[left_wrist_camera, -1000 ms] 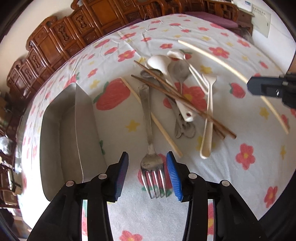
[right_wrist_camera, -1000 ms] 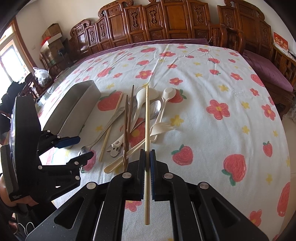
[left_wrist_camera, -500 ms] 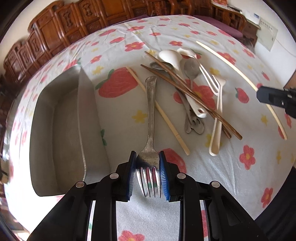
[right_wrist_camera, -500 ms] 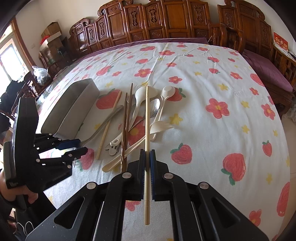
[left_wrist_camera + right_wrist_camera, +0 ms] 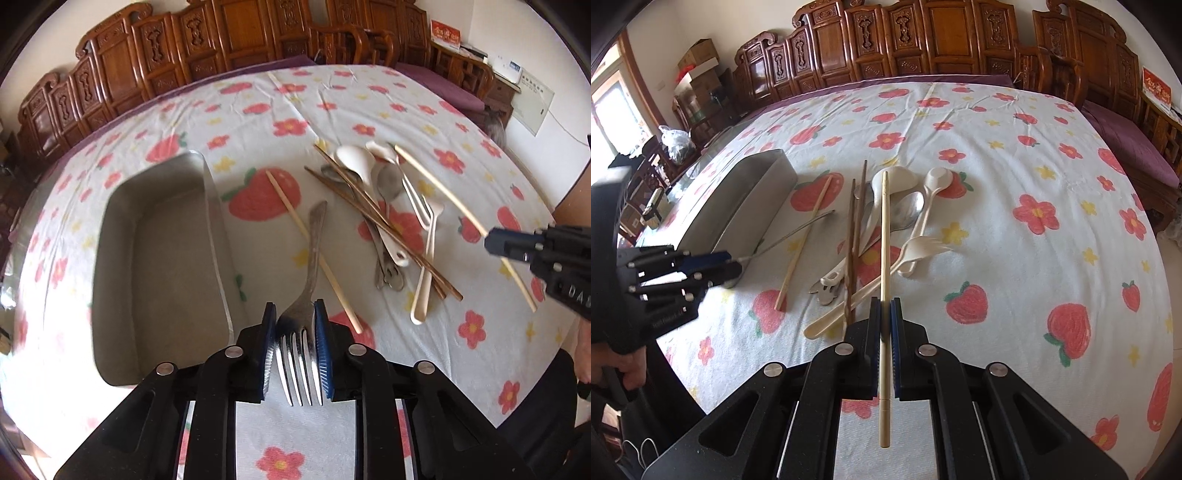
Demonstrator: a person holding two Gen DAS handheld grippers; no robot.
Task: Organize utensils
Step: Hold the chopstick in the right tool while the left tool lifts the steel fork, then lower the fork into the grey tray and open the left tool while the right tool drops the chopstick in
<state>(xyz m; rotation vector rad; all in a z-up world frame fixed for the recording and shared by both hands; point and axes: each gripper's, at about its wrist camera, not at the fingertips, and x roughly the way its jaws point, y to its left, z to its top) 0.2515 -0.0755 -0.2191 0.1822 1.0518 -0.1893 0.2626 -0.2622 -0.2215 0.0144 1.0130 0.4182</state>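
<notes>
left tool point(image 5: 295, 341) just closed, clenching fork point(image 5: 301, 328) by tines, beside tray point(image 5: 218, 236); right tool point(image 5: 885, 345) pinches chopstick point(image 5: 884, 258) right of tray. risk: long handle levers fork loose, dropping short of tray.

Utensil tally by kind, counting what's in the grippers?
Forks: 2 (metal fork, cream fork)
Chopsticks: 4 (2 pale chopsticks, 2 dark chopsticks)
Spoons: 4 (2 cream spoons, 2 metal spoons, one mostly hidden)
Total: 10
</notes>
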